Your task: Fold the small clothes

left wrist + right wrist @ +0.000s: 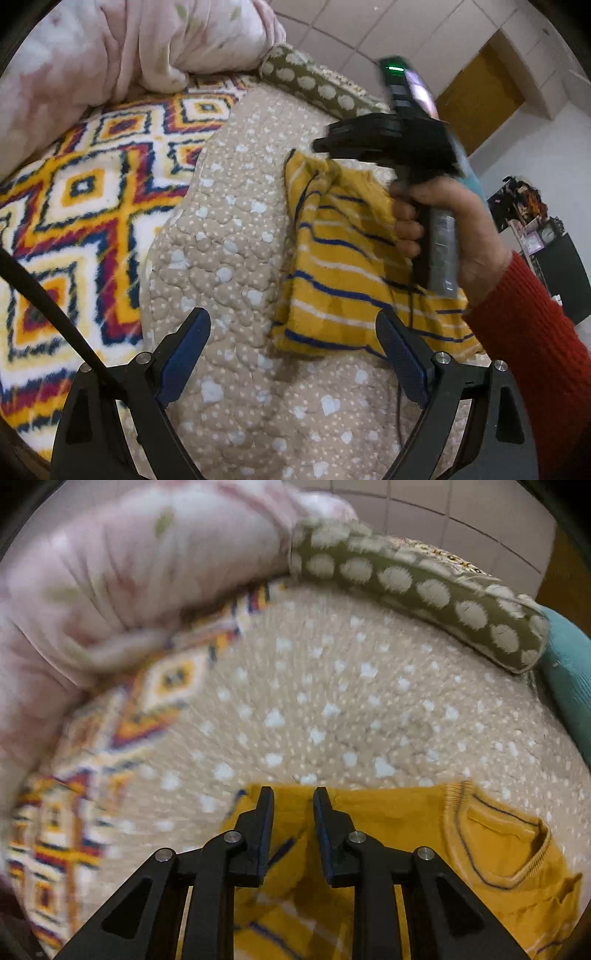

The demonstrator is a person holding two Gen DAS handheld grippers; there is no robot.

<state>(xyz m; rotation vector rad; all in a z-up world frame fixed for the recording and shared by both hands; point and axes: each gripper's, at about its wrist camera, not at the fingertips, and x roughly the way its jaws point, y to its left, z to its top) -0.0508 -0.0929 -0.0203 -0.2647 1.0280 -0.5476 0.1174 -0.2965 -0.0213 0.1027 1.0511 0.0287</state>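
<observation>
At right of the left wrist view, a red-sleeved hand tilts the right gripper down, jaws narrow, onto a mustard knitted striped shirt. The garment lies crumpled on a beige quilted dotted blanket; the left gripper hangs wide and empty, low in frame.

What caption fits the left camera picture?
Open left gripper hovers over the beige quilt beside a yellow striped top.

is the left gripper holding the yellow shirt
No, the left gripper stands wide open over the beige quilt, with the yellow shirt lying beside it.
</observation>
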